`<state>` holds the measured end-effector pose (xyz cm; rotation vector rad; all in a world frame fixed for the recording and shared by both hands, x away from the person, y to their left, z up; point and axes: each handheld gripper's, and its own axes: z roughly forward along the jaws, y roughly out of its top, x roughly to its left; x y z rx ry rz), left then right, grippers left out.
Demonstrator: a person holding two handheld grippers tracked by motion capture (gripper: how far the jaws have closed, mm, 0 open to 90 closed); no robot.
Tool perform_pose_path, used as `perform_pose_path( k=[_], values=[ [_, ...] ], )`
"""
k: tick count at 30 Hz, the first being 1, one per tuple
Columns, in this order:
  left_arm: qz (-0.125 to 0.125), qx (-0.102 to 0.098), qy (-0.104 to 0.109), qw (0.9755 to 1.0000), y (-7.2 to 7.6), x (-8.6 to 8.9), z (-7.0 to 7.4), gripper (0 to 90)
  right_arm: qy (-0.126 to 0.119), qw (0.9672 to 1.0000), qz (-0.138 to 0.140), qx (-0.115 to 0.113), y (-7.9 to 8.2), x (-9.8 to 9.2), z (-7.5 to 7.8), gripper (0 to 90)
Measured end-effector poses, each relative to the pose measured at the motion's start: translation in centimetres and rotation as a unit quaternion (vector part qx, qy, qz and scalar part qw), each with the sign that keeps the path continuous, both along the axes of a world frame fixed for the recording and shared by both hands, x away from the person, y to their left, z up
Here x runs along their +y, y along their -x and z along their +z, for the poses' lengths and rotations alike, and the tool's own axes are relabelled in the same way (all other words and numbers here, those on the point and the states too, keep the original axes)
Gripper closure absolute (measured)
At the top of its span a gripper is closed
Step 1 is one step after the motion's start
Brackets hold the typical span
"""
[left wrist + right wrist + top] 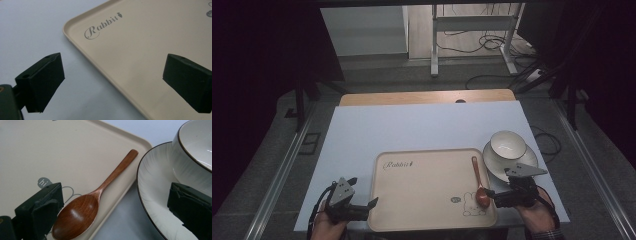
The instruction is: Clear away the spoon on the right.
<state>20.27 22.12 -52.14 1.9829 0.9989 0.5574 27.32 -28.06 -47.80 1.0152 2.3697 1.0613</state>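
Note:
A beige tray (422, 200) printed with "Rabbit" and a bunny lies at the table's near middle. Along its right side rests a brown wooden spoon (478, 182), bowl end toward me. A white bowl (508, 145) stands on a white plate (494, 165) just right of the tray. My left gripper (363, 192) is open at the tray's left edge; in the left gripper view its jaws straddle the tray rim (82, 53). My right gripper (499, 186) is open, one jaw beside the spoon (82, 212), the other over the plate (152, 180) below the bowl (197, 142).
The white table top (422, 125) stretches bare behind the tray, with a wooden strip (427, 97) at its far edge. Beyond it stand a metal desk frame (472, 30) and floor cables (492, 45). A metal rail (277, 175) runs along the table's left.

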Motion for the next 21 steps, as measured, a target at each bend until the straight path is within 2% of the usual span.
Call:
perform_pose_path(
  k=[21],
  values=[
    [0.001, 0.0, 0.0, 1.0, 0.0, 0.0, 0.0, 3.4, -0.003, 0.9997, -0.021, -0.012, 1.5, -1.8, 0.4, 0.0]
  ],
)
